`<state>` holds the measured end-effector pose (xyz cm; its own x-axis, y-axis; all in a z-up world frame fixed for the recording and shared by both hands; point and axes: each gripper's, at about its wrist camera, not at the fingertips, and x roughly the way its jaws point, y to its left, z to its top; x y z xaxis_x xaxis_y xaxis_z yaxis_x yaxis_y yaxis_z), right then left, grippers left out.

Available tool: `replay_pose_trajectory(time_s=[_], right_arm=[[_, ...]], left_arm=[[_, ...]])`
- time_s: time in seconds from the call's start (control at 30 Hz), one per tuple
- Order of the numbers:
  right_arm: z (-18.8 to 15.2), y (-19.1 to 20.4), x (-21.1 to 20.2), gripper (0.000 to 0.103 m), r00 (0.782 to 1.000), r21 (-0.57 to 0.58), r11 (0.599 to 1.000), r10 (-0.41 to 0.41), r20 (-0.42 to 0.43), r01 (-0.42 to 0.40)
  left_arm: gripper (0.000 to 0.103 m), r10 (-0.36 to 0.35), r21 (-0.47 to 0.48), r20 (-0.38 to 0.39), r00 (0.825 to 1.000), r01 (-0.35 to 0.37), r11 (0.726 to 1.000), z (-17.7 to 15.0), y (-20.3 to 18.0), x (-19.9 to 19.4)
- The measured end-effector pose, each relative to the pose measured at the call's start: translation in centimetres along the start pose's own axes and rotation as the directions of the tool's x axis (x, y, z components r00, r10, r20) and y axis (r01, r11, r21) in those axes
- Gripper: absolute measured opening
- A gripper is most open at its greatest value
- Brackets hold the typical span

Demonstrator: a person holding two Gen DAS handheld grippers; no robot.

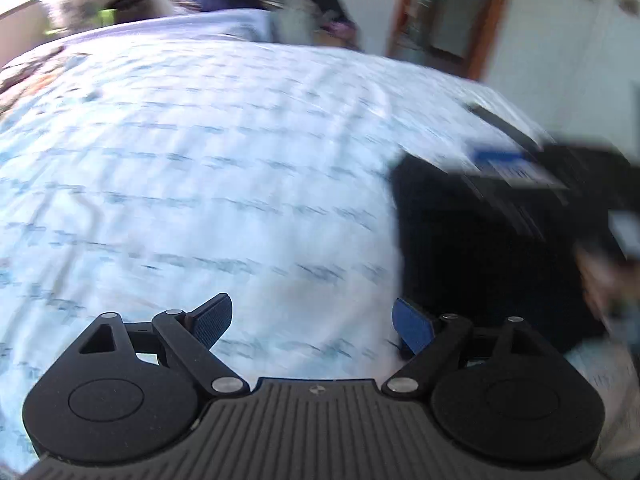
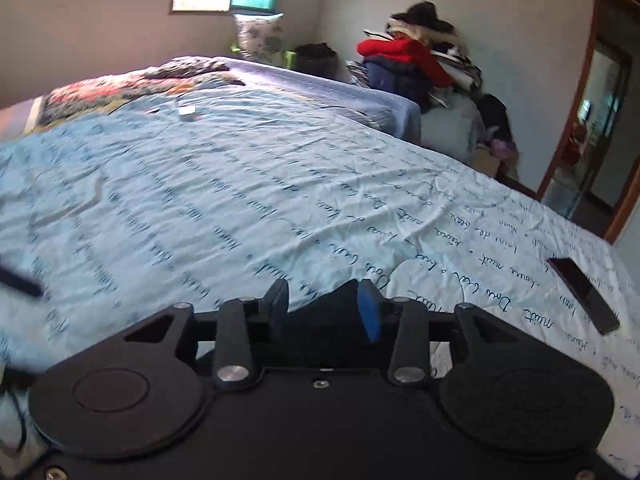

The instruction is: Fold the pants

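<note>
Pants point(image 1: 480, 248) – dark, folded – lie on the bed point(image 2: 240, 184)'s script-printed sheet; left gripper point(image 1: 312, 320) gapes empty, right gripper point(image 2: 324, 308)'s jaws flank dark cloth, grip unclear.

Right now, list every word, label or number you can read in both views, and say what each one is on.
"nuit": blue cursive print on the bedsheet, right wrist view; a probable reading, and it repeats.
Unreadable: the rest of the script on the bedsheet, warped or blurred in both views.
Unreadable: the blue label, left wrist view, smeared by blur.
No text: the phone, whose screen is dark.
</note>
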<state>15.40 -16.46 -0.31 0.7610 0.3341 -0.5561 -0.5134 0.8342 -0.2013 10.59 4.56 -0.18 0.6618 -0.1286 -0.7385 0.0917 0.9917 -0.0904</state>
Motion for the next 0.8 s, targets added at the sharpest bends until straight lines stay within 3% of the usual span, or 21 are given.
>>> replay_pose_trajectory(time_s=[0.13,0.3,0.33,0.53,0.67,0.8], right_arm=[[-2.5,6.1,-3.1,0.042,0.993,-0.217,0.969,0.116,0.001,-0.113],[-4.4,11.5,-2.2,0.038,0.997,-0.434,0.898,0.044,-0.059,-0.065],[-4.6,11.9,-1.9,0.032,0.997,-0.451,0.890,0.034,-0.077,-0.065],[-4.9,12.7,-2.1,0.031,0.998,-0.482,0.876,-0.017,-0.067,-0.017],[-5.8,14.0,-1.0,0.030,0.997,-0.557,0.830,-0.051,-0.063,0.008],[-6.5,14.4,-0.9,0.018,0.997,-0.574,0.818,-0.052,-0.055,0.011]], left_arm=[[0.089,0.129,-0.071,0.045,0.991,-0.126,0.989,1.5,2.3,-0.2],[0.089,0.087,-0.062,0.027,0.996,-0.085,0.994,1.8,1.9,-0.3],[0.089,0.079,-0.046,0.021,0.997,-0.078,0.996,1.7,1.4,-0.2],[0.089,0.093,-0.002,0.023,0.995,-0.092,0.996,0.8,0.6,0.2],[0.089,0.083,-0.033,0.009,0.996,-0.083,0.996,1.0,0.9,0.6],[0.089,0.078,-0.025,-0.002,0.997,-0.078,0.997,0.8,0.6,0.9]])
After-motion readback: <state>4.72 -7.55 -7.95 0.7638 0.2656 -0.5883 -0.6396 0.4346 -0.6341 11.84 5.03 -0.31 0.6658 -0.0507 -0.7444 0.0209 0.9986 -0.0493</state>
